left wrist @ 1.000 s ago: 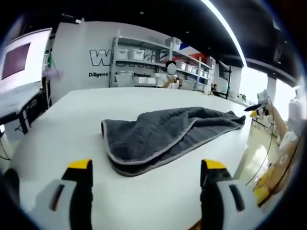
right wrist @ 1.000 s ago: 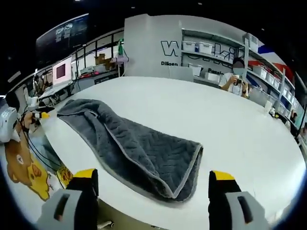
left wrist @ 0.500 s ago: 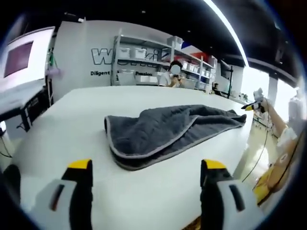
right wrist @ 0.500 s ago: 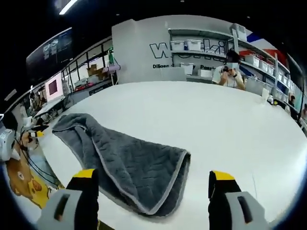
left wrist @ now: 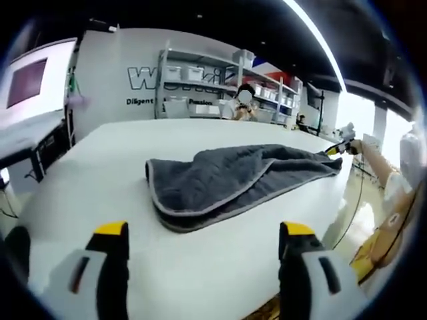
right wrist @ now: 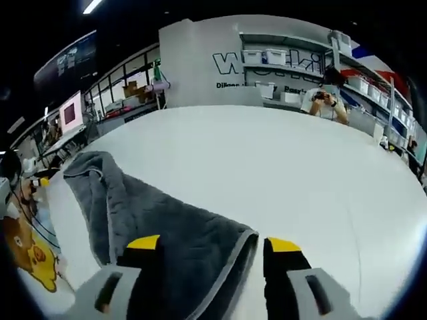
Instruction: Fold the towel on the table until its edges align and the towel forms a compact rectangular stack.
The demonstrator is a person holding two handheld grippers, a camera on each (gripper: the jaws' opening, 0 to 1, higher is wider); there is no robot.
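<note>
1. Towel [left wrist: 233, 183], grey and loosely folded long, lay on the white surface [left wrist: 100, 173], ahead of the left gripper [left wrist: 203, 233] and apart from its jaws.
2. Left jaws stood wide and released, nothing between them.
3. Right gripper [right wrist: 210, 243] sat at the towel's near end [right wrist: 193, 247], the pale hem running between its jaws.
4. Right jaws stood narrower; whether they pinched the cloth, I could not tell.
5. Person [right wrist: 325, 101] stood beyond the surface's far edge, before shelves [right wrist: 293, 57].
</note>
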